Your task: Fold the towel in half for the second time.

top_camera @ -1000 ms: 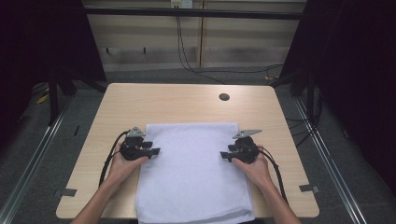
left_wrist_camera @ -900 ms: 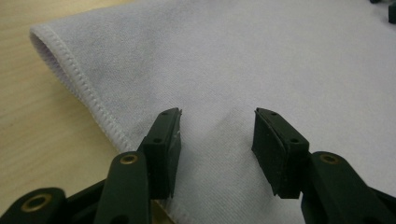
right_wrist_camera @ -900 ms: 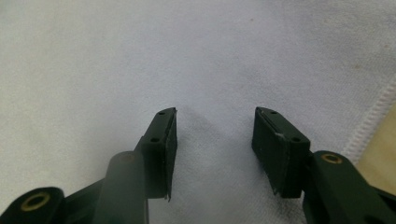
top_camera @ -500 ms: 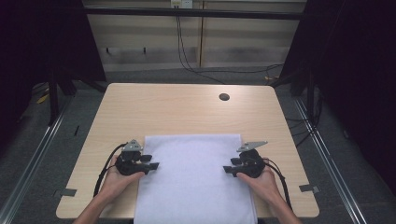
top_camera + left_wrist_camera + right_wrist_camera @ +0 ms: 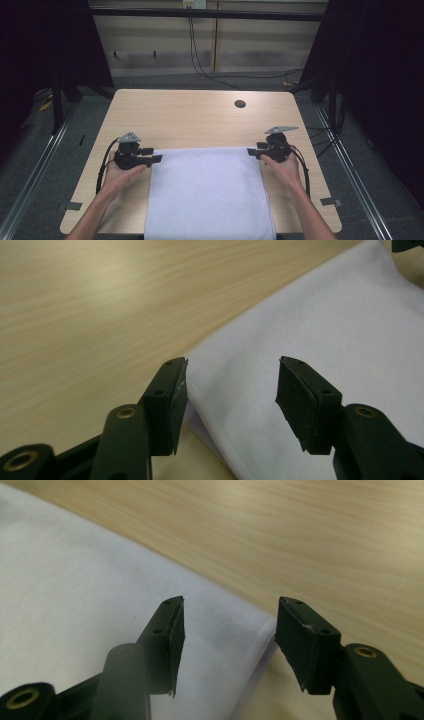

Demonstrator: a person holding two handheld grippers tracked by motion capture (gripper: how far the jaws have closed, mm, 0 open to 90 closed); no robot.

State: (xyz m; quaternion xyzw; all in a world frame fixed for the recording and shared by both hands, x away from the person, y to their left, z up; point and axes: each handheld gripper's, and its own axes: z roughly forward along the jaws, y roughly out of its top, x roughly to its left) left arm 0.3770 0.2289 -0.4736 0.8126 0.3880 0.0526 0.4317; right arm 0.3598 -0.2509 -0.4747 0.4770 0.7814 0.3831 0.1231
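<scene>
A white cloth (image 5: pixel 207 190) lies flat on the wooden table (image 5: pixel 190 120), its near end hanging over the front edge. My left gripper (image 5: pixel 155 159) hovers at the cloth's far left corner. In the left gripper view that gripper (image 5: pixel 230 390) stands open, its jaws having just widened, with the cloth (image 5: pixel 325 325) corner lying below the gap and untouched. My right gripper (image 5: pixel 252 151) is at the far right corner. The right gripper view shows it (image 5: pixel 227 630) open too, jaws just widened, above the cloth (image 5: pixel 75 590) edge and pressing nothing.
A small dark round hole (image 5: pixel 240 104) sits in the tabletop at the far right. Bare wood stretches behind the cloth and along both sides. Cables run across the dark floor beyond the table.
The cloth was dragged toward the person. Both grippers then let go of its far corners, opened, and moved up and away from the person.
</scene>
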